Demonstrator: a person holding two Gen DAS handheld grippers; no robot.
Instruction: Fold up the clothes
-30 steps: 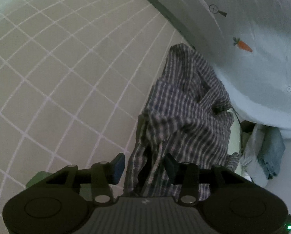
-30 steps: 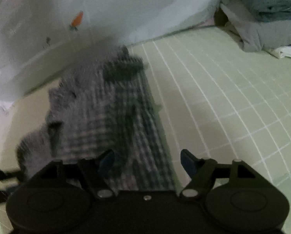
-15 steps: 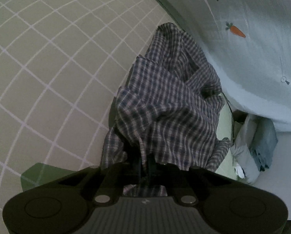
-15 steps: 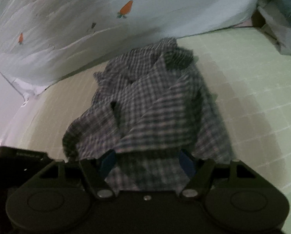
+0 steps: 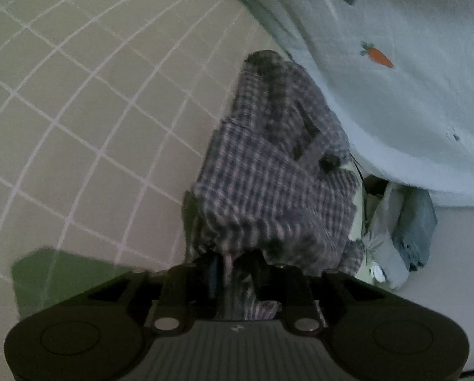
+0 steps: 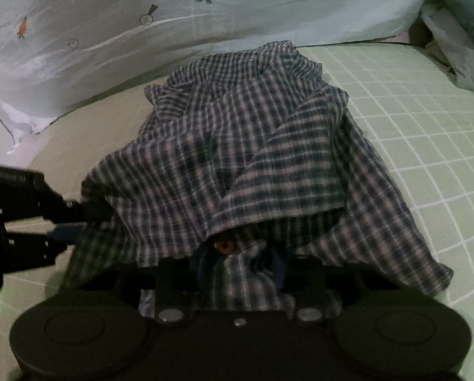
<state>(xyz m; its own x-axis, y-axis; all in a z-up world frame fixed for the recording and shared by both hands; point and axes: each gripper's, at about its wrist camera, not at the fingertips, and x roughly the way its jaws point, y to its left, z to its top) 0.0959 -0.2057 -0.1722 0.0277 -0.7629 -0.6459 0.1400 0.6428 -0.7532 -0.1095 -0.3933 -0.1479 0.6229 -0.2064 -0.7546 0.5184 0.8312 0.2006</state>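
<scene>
- Two tongs grip one crumpled shirt (image 6: 237, 146): left gripper (image 5: 233, 273) pinches its hem, jaws easing apart.
- Right gripper (image 6: 240, 263): closing on cloth beside a button (image 6: 223, 245).
- No fold made yet.

Right hand-held gripper (image 6: 240, 265) closing on crumpled plaid shirt (image 6: 237, 158) on green bedsheet (image 6: 427, 127).

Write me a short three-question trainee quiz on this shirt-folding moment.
1. True or false: the checked shirt lies flat and smooth.
2. What is printed on the pale bedding behind it? A) carrots B) stars C) stripes
3. What lies between the right hand-held gripper's closing jaws?

Key: 1. False; it is bunched in a heap on the green grid sheet. 2. A. 3. Shirt cloth, near a brown button.
</scene>
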